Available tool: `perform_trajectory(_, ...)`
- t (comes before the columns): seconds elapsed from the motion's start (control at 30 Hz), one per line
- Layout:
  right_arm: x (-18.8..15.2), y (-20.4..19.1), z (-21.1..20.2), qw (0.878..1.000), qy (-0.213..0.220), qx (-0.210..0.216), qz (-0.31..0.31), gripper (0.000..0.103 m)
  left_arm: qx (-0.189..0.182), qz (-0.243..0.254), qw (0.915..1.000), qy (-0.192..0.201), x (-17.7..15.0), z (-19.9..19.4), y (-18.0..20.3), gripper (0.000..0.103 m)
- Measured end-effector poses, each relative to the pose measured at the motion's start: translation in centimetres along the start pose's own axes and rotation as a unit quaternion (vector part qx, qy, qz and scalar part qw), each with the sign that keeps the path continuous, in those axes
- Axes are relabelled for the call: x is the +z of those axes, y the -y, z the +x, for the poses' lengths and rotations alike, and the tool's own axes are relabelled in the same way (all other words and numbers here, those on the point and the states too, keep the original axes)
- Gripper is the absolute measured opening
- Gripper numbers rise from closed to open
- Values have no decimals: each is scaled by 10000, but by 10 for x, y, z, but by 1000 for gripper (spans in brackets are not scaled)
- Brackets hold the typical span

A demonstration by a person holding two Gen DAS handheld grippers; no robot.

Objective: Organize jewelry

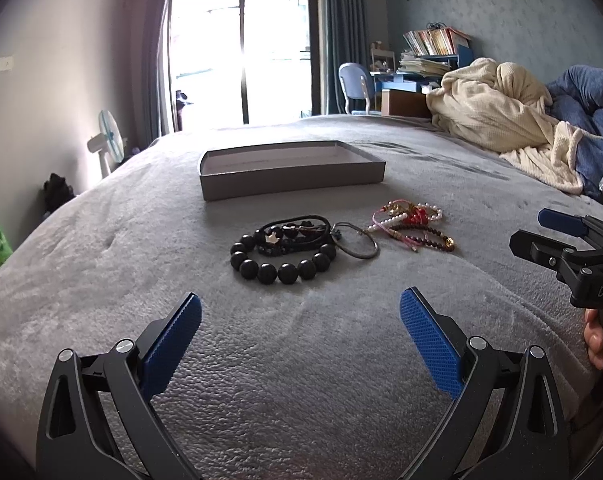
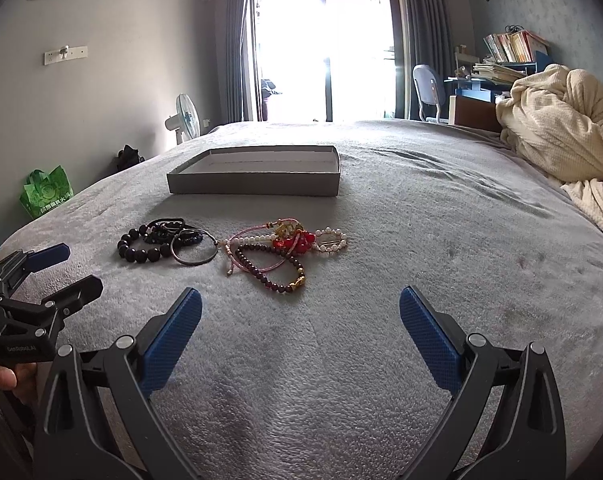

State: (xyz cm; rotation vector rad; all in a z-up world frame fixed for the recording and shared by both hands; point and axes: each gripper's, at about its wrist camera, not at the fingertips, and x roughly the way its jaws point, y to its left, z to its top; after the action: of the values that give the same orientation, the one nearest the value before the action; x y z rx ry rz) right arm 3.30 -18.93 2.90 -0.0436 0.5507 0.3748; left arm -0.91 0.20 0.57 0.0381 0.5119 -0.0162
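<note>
— What lies on the grey bedcover (image 2: 401, 240), counted from the biggest down?

— One shallow grey box (image 2: 257, 181), far and centre, lidless. Nearer, two heaps of jewelry: on the left, one black bead bracelet (image 1: 279, 266), black cords (image 1: 297, 232) too tangled to count, and one metal bangle (image 1: 357, 240) touching them; on the right, a tangle with one dark red bead bracelet (image 2: 271, 270), a pink cord (image 2: 257, 252), a pearl strand (image 2: 329, 240) and red beads (image 2: 297, 240).

— And the grippers?

— Two. The left gripper (image 1: 301, 316) hovers just near of the black beads, fingers spread wide, holding nothing. The right gripper (image 2: 301, 312) hovers near the red tangle, equally spread and bare. Each is held level, pointing toward the box.
</note>
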Motion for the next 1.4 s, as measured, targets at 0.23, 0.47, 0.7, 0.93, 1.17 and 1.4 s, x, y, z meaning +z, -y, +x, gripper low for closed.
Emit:
perform_trajectory(0.23,0,0,0,10000,-3,-2,-3,98,-2,11,10000,-15,-1,1,0,98)
perform_trajectory(0.47,0,-1,0,10000,-15,-3,-13,98,-8,-20,10000,-24,-1,1,0,98)
perform_trajectory(0.7,0,-1,0,10000,-20,-2,-8,98,-3,-33,10000,-44,-2,0,-1,98)
perform_trajectory(0.93,1,0,1,10000,-38,-1,18,98,-3,-56,10000,-61,0,0,-3,98)
perform_trajectory(1.17,0,1,1,10000,-48,3,33,98,-5,-81,9999,-83,0,1,-4,98)
perform_trajectory(1.4,0,0,2,10000,-61,1,26,98,-8,-90,9999,-100,0,0,-5,98)
